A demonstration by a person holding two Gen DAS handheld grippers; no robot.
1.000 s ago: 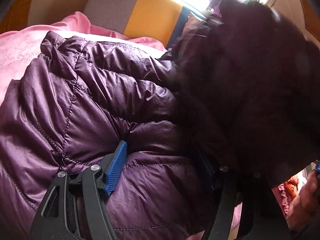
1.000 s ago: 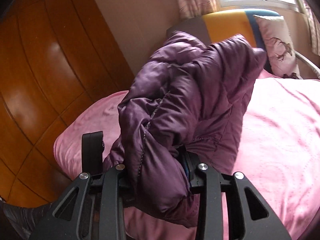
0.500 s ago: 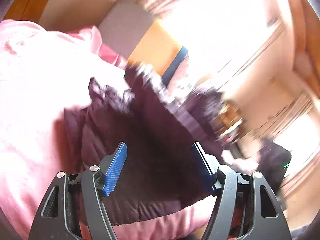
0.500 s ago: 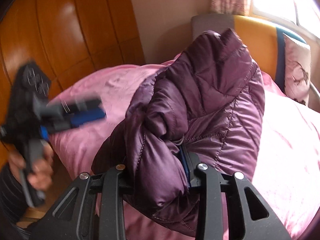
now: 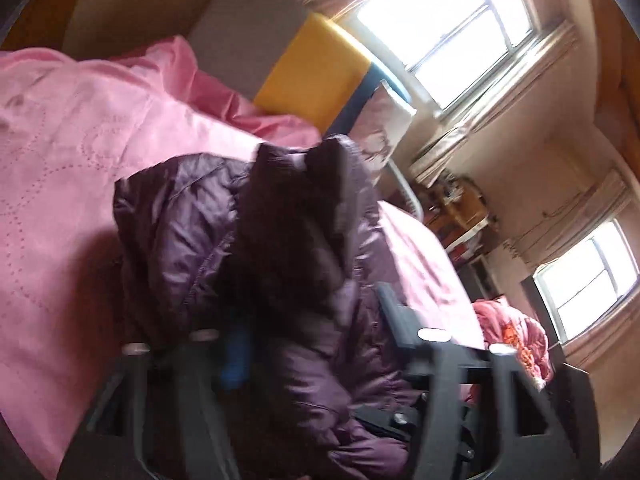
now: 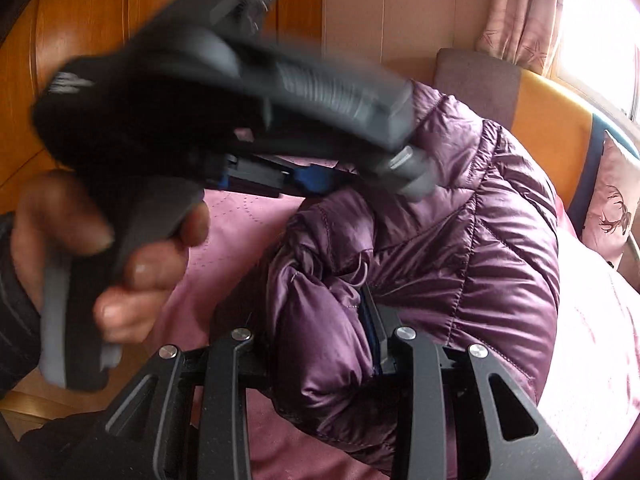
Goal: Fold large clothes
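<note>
A: Biggest first. What's under everything?

B: The bed (image 5: 60, 168), pink quilted cover, fills the left of your left wrist view. Your purple down jacket (image 6: 472, 216) is bunched up in a heap on it, part lifted off the cover by your grippers.

A: Behind it?

B: A headboard (image 5: 316, 80) with grey, yellow and blue panels, a pillow (image 6: 616, 208) with a deer print leaning on it, curtains and bright windows (image 5: 452, 28) beyond. Orange wood panelling (image 6: 100, 24) on the other side. There's a cluttered shelf (image 5: 460, 216) and some red-orange fabric (image 5: 516, 332) past the bed's far edge; too blurred to name more.

A: Your right gripper?

B: The right gripper (image 6: 320, 336) is clamped on a thick fold of the jacket, padding bulging out between its fingers.

A: Left?

B: Your left gripper (image 5: 308, 320) has just been closing, and jacket fabric sits between its fingers. The frame is smeared, and I can't tell if the pads actually press on it. One blue pad shows at the left, the other is buried in fabric.

A: Anything in the way?

B: In the right wrist view, your left hand (image 6: 116, 248) and its gripper's body cross the upper left and block much of the bed and panelling. The gripper tip reaches the top of the jacket heap.
</note>
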